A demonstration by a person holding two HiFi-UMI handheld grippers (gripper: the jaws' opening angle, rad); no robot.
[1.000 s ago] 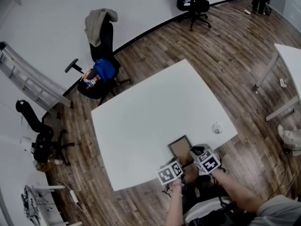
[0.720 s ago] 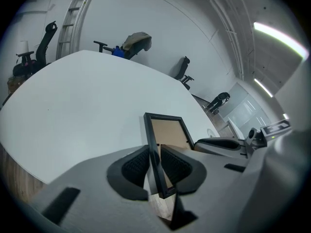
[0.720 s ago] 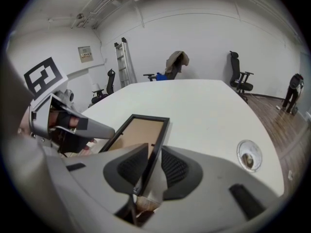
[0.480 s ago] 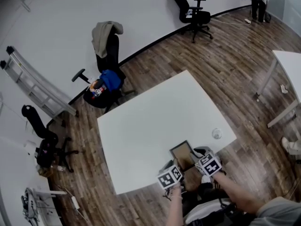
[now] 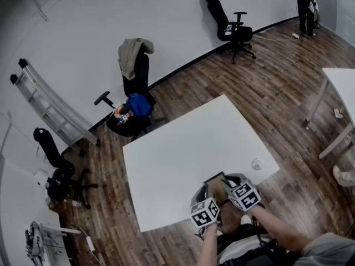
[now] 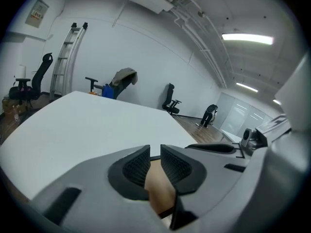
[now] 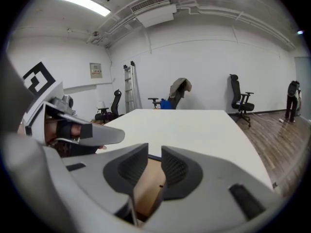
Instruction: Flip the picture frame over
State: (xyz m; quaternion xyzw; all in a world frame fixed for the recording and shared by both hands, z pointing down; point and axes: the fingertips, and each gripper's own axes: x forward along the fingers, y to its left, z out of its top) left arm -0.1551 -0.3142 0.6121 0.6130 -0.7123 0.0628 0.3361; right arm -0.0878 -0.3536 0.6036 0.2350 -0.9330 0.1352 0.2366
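The picture frame [image 5: 217, 185], dark-rimmed with its brown backing up, is at the near edge of the white table [image 5: 177, 148]. It is tilted, its near side raised off the table. My left gripper [image 5: 207, 194] is shut on its near left edge, and the brown backing [image 6: 160, 191] shows between the jaws of the left gripper [image 6: 155, 154]. My right gripper [image 5: 226, 182] is shut on the frame's near right edge. In the right gripper view the backing [image 7: 146, 183] sits between the jaws of that gripper [image 7: 154, 155].
A small round clear object [image 5: 256, 163] lies on the table near its right corner. Office chairs [image 5: 136, 87] [image 5: 233, 29] and a ladder [image 5: 50, 107] stand by the wall. A second white table [image 5: 341, 87] is at the right. A person [image 5: 306, 4] stands far off.
Both grippers have risen together with the frame. Its near edge has come up off the table, and the frame now stands more steeply tilted.
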